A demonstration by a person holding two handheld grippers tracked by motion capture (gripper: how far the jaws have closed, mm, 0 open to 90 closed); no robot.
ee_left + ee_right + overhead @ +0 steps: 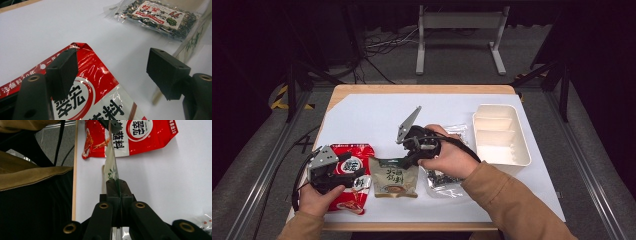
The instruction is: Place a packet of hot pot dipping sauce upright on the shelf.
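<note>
Pinched tight, the fingers of the right gripper clamp the thin edge of the green-and-cream packet, which runs edge-on between the pads in the right gripper view. From above, that packet sits near the front edge of the table, about midway along it, with the right gripper at its top right corner and the person's right hand wrapped round the tool.

On the other side, the left gripper has its jaws spread wide and grips nothing (one pad hangs above the red packet, the other above bare white surface). The red packet lies flat toward the front left corner, just beside the green-and-cream one, with the left gripper over its left half.

A clear bag of dark dried bits lies partly under the right forearm, and a white divided tray stands by the right edge.
</note>
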